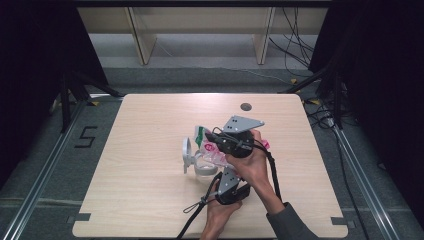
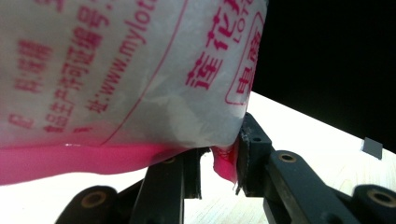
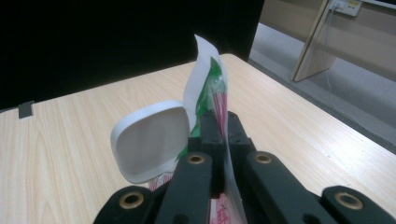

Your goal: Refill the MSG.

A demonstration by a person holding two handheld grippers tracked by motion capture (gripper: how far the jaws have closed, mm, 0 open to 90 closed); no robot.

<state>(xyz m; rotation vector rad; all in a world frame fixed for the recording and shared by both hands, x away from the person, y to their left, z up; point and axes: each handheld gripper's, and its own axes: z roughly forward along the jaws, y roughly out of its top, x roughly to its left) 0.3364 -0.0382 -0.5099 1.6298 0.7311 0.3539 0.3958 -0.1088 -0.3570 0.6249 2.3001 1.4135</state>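
Pale wooden desk under us: at its middle our right hand-held gripper clamps the plastic pouch top, while our left hand-held gripper pinches its pink lower edge, holding it steady beside a white container, probably for emptying.

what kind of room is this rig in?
Probably a lab or recording bay, not a home: a bare wooden table stands on grey flooring between black curtains, with metal floor rails, loose cables and a floor marking "5".
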